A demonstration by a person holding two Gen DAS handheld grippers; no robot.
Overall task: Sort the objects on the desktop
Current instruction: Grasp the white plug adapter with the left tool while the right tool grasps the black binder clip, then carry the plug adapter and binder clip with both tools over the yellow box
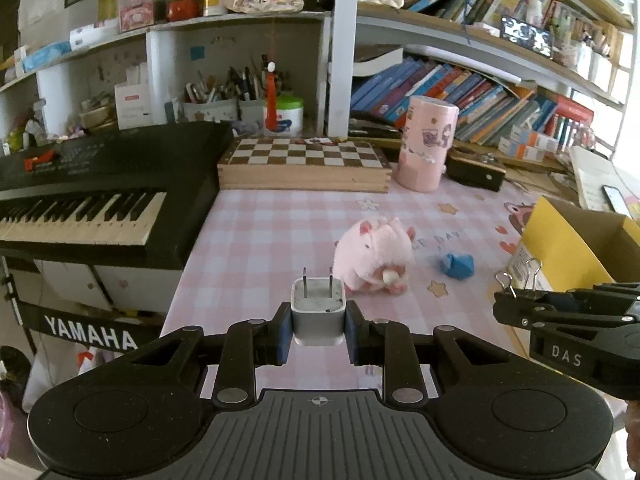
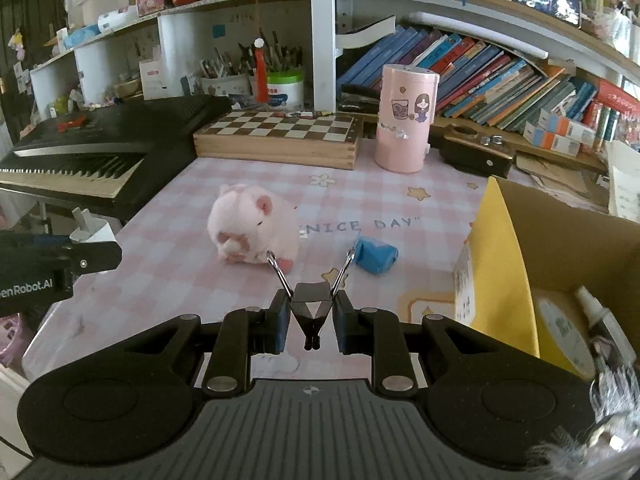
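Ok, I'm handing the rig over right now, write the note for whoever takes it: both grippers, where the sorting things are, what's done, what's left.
Left gripper: jaws shut on the white charger plug, prongs pointing away, held above the desk.
Right gripper: jaws shut on a black binder clip, wire handles splayed outward.
Cardboard box sits at the desk's right edge; a tape roll and a small bottle are already inside.
On the pink checked mat: pink plush pig and a small blue object, neither picked up yet.
Left: probably drop plug and clip into the box, then collect the pig and the blue object.
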